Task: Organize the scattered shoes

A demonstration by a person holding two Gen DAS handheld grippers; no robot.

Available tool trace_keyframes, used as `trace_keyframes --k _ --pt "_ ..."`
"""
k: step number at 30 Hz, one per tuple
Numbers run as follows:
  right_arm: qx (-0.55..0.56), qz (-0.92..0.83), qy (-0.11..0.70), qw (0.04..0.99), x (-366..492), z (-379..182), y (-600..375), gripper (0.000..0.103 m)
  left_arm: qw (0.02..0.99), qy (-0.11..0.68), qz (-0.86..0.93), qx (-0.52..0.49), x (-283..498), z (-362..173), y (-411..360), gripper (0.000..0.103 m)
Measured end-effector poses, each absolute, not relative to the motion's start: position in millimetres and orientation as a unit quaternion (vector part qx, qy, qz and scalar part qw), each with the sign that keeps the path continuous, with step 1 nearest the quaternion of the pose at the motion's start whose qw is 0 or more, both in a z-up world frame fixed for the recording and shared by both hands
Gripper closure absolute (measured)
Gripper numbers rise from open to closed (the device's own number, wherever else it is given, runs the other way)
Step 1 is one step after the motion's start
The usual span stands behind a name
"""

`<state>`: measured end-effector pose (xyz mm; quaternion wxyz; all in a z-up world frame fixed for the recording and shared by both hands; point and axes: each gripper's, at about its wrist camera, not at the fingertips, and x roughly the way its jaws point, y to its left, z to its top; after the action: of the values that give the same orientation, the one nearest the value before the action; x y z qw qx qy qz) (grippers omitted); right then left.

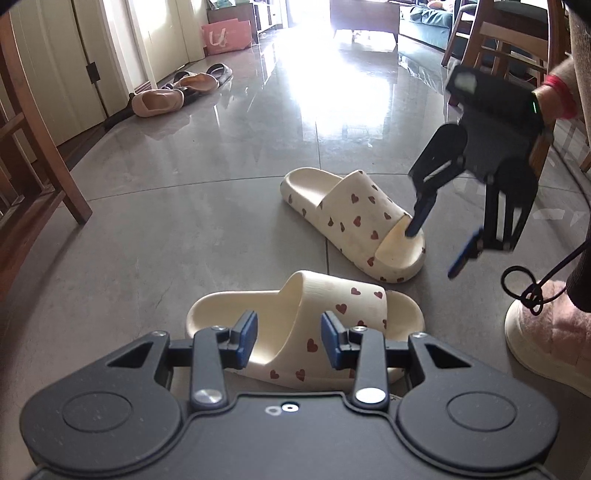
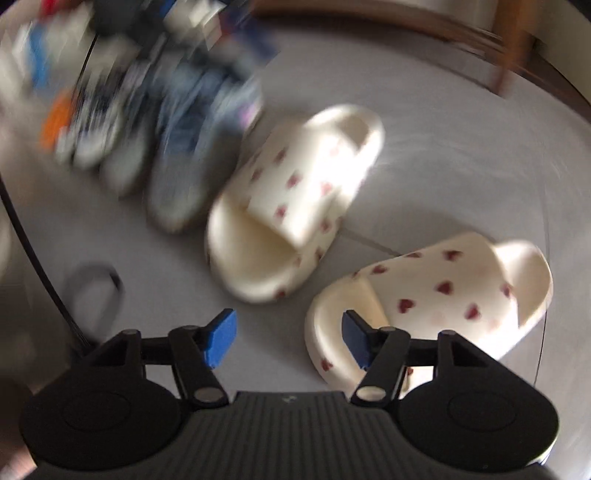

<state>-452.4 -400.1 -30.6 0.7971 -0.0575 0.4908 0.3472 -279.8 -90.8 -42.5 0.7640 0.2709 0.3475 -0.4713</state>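
Two cream slippers with red hearts lie on the grey tile floor. The near slipper [image 1: 306, 325] lies crosswise just in front of my open left gripper [image 1: 289, 339], whose blue pads straddle its strap without touching. The far slipper [image 1: 354, 221] lies further ahead at an angle. My right gripper [image 1: 437, 247] is open and hangs over the far slipper's toe end, one fingertip [image 1: 415, 225] inside the toe opening. In the blurred right wrist view both slippers show [image 2: 295, 206] [image 2: 436, 295], with my open right gripper [image 2: 290, 338] at the heel of the right-hand one.
Several other shoes [image 1: 177, 94] lie by the wall at far left. A wooden chair leg [image 1: 48, 147] stands left, more chairs [image 1: 495, 33] far right. A pink fluffy slipper [image 1: 550, 332] on a foot is at right. Blurred sneakers [image 2: 173, 122] lie beyond the slippers.
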Motion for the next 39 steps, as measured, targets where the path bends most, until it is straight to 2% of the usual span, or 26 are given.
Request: trace_keyframes --k 2,3,6,11,13,19,23,26,28,34,39 --pt "0.086 0.258 0.488 0.829 -437.9 -18.1 -434.9 0.035 0.765 0.349 -0.47 0.267 -276.8 -42.5 -91.6 0.067" --pt "0.122 0.221 0.492 0.833 -430.5 -19.4 -449.0 0.033 0.766 0.348 -0.47 0.266 -276.7 -41.8 -92.2 0.067" --pt "0.188 0.128 0.509 0.83 -410.1 -29.3 -484.4 0.032 0.767 0.345 -0.471 0.267 -278.0 -40.0 -93.0 0.066" --pt "0.259 0.094 0.539 0.796 -390.6 -62.5 -508.5 0.024 0.765 0.348 -0.467 0.274 -281.1 -40.2 -90.1 0.067" --pt "0.248 0.101 0.54 0.798 -383.6 -65.3 -500.6 0.014 0.767 0.352 -0.463 0.272 -280.4 -39.9 -88.7 0.066" --pt "0.064 0.233 0.535 0.81 -361.9 -67.7 -410.0 0.015 0.767 0.359 -0.46 0.267 -281.9 -38.8 -89.9 0.066" --pt "-0.101 0.327 0.496 0.798 -377.0 -62.0 -358.8 0.016 0.764 0.36 -0.463 0.27 -285.3 -39.2 -92.0 0.066" --pt "-0.16 0.375 0.487 0.772 -380.3 -62.4 -334.8 0.014 0.762 0.361 -0.463 0.273 -288.2 -39.1 -91.2 0.066" --pt "-0.152 0.38 0.489 0.771 -374.5 -63.2 -333.9 0.017 0.762 0.36 -0.461 0.276 -290.2 -38.3 -89.2 0.066" --pt "-0.071 0.332 0.468 0.816 -370.3 -37.4 -354.8 0.017 0.77 0.361 -0.446 0.277 -288.1 -31.2 -76.0 0.066" --pt "-0.05 0.341 0.503 0.793 -399.5 -30.8 -329.3 0.017 0.786 0.372 -0.429 0.244 -287.1 -24.0 -56.8 0.066"
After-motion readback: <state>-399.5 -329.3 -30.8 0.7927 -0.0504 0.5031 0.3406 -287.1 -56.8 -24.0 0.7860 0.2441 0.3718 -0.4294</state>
